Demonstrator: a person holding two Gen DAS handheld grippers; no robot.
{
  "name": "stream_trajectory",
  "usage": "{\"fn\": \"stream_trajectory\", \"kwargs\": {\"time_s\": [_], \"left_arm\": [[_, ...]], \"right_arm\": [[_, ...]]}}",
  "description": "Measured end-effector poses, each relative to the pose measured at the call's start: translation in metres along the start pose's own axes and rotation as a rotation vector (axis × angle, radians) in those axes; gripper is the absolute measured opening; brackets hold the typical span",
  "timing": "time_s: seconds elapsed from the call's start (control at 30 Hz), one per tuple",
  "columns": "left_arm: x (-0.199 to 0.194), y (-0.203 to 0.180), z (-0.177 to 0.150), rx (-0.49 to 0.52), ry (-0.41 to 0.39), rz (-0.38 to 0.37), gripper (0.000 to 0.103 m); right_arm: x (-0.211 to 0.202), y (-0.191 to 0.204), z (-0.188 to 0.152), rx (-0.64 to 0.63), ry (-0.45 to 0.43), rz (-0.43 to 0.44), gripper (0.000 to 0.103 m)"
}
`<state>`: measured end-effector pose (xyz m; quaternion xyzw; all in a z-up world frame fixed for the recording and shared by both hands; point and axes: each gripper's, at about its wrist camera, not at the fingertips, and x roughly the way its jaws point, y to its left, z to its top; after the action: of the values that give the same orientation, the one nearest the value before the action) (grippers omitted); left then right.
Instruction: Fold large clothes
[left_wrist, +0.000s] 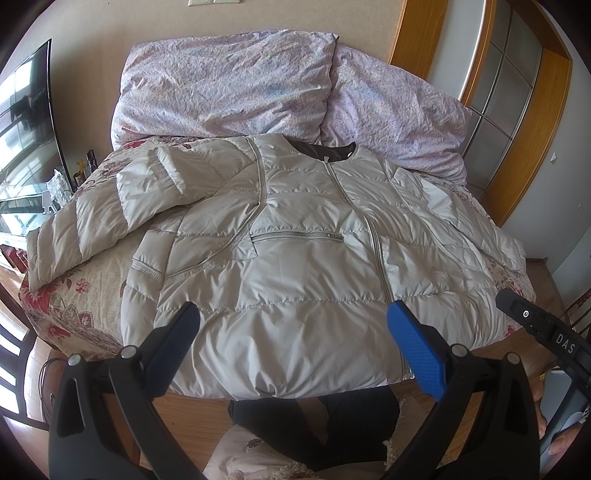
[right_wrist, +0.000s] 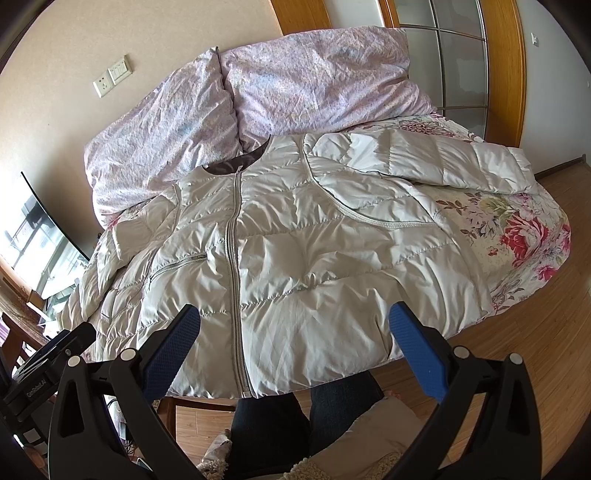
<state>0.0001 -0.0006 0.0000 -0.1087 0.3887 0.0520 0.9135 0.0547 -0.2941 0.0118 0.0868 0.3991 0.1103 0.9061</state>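
A pale grey quilted jacket (left_wrist: 295, 258) lies front up and zipped on the bed, collar toward the far side, hem hanging over the near edge. One sleeve (left_wrist: 110, 210) is bent at the left and droops off the bed's corner. In the right wrist view the jacket (right_wrist: 314, 258) shows its other sleeve (right_wrist: 443, 162) stretched out to the right on the sheet. My left gripper (left_wrist: 295, 332) hovers open just above the hem, left of the zip. My right gripper (right_wrist: 295, 325) is open too, over the hem right of the zip. Neither touches the fabric.
The bed has a floral sheet (right_wrist: 517, 229) and a rumpled lilac duvet (left_wrist: 229, 85) piled behind the collar. A TV (left_wrist: 26, 129) stands at the left and a wood-framed glass door (left_wrist: 517, 92) at the right. A person's dark-trousered legs (right_wrist: 269, 424) are below the hem, on wooden floor.
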Motion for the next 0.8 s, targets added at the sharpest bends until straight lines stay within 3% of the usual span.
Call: {"fn": "stream_trajectory", "kwargs": {"time_s": [0.8], "left_arm": [[0.001, 0.001, 0.0, -0.004, 0.003, 0.009, 0.101]], "right_arm": [[0.009, -0.013, 0.008, 0.003, -0.03, -0.02, 0.102]]}}
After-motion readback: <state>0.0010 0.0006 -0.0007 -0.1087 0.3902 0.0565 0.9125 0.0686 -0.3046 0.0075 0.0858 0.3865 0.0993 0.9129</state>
